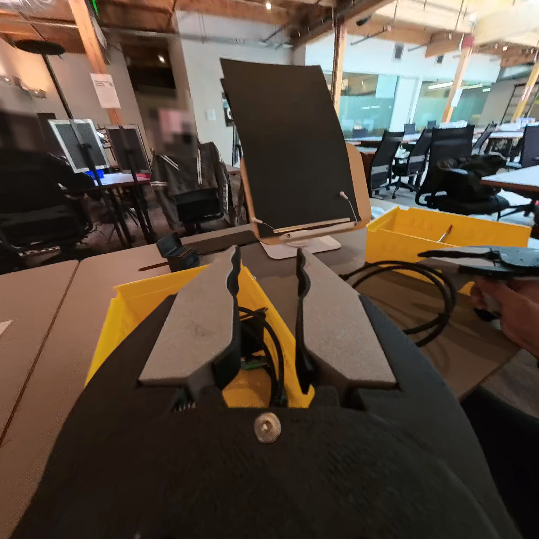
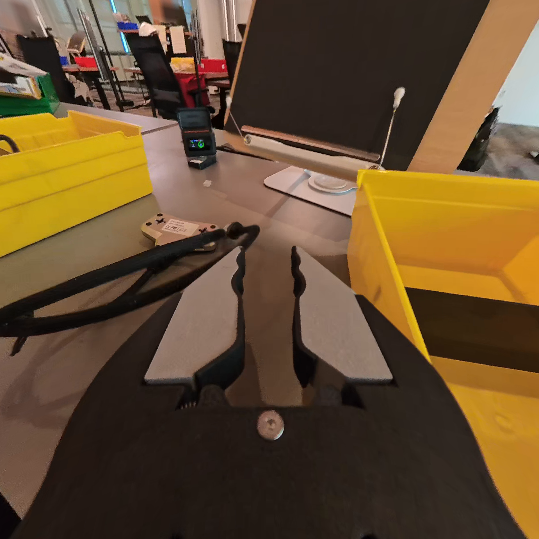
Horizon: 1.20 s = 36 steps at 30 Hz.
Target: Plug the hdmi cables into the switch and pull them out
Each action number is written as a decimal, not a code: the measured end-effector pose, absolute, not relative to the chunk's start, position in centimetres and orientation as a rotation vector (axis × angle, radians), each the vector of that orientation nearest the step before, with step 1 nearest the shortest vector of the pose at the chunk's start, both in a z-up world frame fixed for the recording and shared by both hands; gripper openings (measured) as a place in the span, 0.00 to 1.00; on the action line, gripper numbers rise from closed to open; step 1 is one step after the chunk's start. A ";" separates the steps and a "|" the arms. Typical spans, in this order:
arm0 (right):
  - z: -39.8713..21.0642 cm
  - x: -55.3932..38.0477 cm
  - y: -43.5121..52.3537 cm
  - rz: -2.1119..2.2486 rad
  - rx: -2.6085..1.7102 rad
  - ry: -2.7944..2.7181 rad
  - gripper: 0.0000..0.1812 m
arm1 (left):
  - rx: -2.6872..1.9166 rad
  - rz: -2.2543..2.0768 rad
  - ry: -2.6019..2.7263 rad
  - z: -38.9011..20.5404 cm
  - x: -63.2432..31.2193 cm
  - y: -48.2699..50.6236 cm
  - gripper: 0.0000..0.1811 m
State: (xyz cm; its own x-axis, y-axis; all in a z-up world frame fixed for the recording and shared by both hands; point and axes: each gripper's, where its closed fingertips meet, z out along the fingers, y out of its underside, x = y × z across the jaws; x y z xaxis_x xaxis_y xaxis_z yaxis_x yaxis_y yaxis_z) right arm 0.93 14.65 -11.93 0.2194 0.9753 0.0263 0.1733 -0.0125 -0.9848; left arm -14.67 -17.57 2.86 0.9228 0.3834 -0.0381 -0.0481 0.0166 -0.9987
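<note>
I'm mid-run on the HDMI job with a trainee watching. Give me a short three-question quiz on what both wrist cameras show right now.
1. True or false: the left gripper is shut on a cable.
2. Which side of the silver switch faces up: A) the underside with its label, B) a row of buttons, C) a screen?
3. Fill in: below the left gripper, tangled black cables lie inside a ____ bin.

Key
1. False: both it and the right gripper are open and empty.
2. A. A black cable lies across the switch's near edge.
3. Yellow.
</note>
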 end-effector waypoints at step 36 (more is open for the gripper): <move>-16.3 -13.4 5.1 0.244 -1.254 -1.955 0.13 | -1.463 0.368 -0.221 4.8 -14.0 -21.7 0.17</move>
State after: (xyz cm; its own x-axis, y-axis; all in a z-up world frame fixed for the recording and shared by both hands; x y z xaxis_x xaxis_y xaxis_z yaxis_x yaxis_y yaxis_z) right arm -13.44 5.09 -16.25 -0.2042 0.8364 0.5088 0.6853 0.4932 -0.5358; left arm -13.98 -21.74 4.83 0.9243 0.3738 -0.0763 -0.1085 0.0659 -0.9919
